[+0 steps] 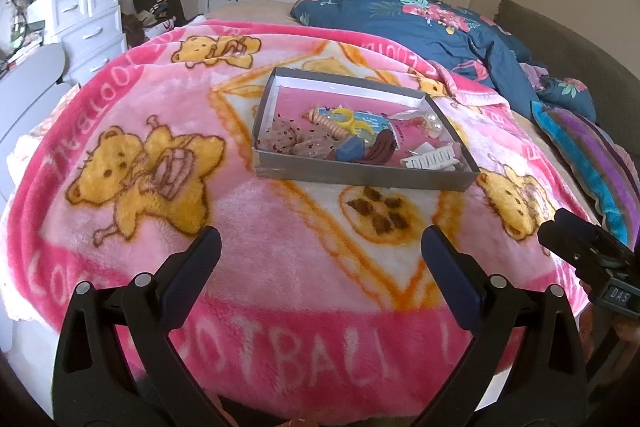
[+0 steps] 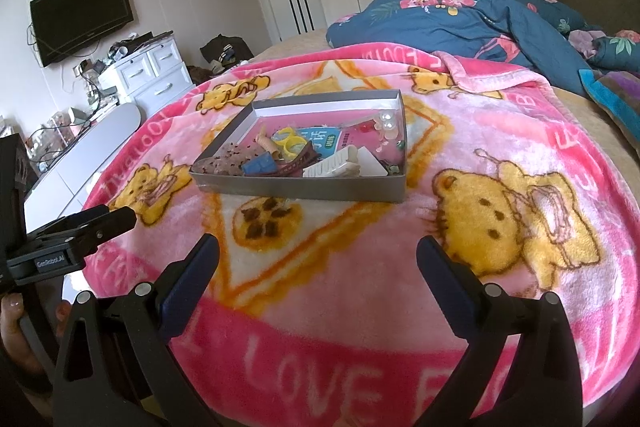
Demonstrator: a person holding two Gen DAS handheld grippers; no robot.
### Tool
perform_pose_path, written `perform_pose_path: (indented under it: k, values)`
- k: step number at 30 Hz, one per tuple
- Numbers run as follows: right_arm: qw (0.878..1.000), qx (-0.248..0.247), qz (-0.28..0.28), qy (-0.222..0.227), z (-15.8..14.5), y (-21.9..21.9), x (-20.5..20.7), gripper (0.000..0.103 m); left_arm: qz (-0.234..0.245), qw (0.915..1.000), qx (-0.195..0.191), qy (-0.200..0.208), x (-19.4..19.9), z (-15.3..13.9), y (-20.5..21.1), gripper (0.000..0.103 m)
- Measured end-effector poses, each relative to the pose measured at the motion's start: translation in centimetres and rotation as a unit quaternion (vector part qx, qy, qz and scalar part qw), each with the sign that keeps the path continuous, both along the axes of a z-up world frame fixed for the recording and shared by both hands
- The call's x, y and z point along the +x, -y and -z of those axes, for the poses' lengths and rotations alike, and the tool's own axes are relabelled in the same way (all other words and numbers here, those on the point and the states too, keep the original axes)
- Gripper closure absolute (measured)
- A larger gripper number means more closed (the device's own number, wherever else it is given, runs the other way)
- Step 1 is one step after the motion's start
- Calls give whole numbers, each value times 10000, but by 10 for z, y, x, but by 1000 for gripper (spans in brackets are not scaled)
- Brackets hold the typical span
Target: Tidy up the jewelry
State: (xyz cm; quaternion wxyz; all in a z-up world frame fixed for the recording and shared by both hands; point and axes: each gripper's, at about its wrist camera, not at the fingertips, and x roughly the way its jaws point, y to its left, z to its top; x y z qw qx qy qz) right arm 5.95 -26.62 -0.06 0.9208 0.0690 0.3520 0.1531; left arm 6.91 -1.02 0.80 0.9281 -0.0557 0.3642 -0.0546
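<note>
We hold left tongs [image 1: 320, 247] and right tongs [image 2: 318, 253] spread wide, empty | grey tray [image 1: 360, 175] of jewelry mid-blanket [image 1: 256, 211] on bed | only right view shows wall TV [image 2: 82, 15] | bare blanket all round tray.

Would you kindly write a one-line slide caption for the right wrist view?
Open right tongs hover over a pink blanket, facing a grey box of hair clips and trinkets on the bed.

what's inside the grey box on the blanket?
Grey box holds a white hair clip, yellow rings, pearls, a brown clip and a blue-printed card. The pile hides whatever lies beneath it.
</note>
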Motion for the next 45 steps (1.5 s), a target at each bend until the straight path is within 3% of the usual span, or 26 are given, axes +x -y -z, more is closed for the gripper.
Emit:
perform_pose_path:
  k: [45]
  values:
    - [10000, 17, -8, 2, -1, -1, -1, 5, 8, 10000, 65, -19, -2, -1, 1, 9]
